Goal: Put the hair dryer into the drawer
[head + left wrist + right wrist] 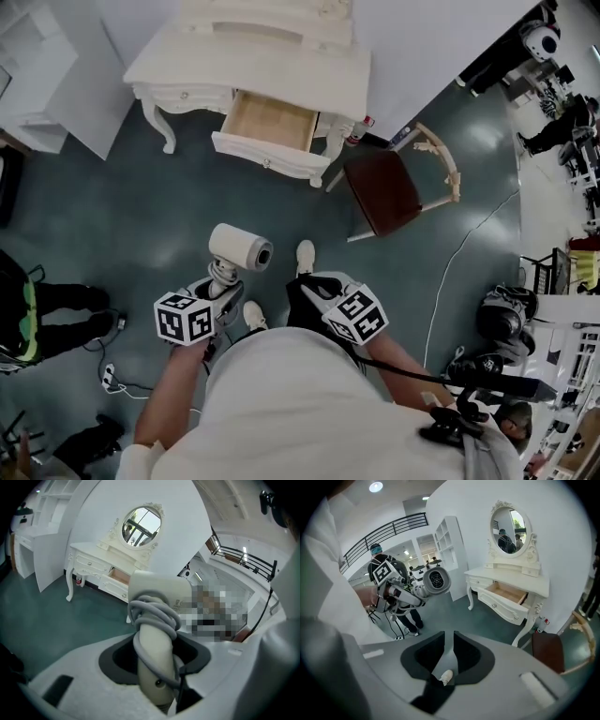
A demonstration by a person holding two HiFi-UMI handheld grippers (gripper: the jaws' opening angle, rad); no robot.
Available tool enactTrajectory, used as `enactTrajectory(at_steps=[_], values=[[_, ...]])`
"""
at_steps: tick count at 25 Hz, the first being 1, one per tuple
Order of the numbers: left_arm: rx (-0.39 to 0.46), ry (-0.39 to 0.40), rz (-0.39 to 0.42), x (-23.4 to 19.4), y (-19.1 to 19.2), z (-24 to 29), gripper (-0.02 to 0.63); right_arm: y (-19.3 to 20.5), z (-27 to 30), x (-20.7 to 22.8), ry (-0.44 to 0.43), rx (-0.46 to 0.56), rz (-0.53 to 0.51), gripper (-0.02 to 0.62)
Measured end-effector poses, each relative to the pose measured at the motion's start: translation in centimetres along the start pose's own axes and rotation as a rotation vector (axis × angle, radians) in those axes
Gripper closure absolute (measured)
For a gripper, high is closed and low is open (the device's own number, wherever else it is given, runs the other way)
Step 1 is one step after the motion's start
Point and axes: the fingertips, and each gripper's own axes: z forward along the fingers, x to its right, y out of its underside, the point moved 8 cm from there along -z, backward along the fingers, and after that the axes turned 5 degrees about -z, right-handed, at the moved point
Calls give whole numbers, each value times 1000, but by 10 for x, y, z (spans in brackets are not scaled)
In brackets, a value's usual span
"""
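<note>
Item one: left gripper (222,277), jaws clamped on the handle of the hair dryer (240,247), its cable (152,609) wound round; I hold it in the air, well short of the open drawer (270,122) of the white dressing table (253,56). Item two: right gripper (311,283), jaws a narrow slit apart, nothing between them.

Head view overhead, all share drawer (272,120)

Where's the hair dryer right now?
Head view, left of centre: hair dryer clamped in the left hand-held gripper, over the floor short of the open drawer.
</note>
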Motion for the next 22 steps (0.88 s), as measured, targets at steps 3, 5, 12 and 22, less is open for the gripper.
enactTrajectory(at_steps=[3,5,12,22], values=[[1,-27,-5,-6,-30,30,407,-10,9,40,-11,22,-3,534],[4,-52,-11,-5,-56,50,407,-20,10,74,-21,34,-7,534],[17,-150,-94,-3,-160,141,407,-60,-8,208,-36,70,-13,535],[-52,-346,-99,-39,-260,258,407,-58,-27,343,-47,64,8,535]])
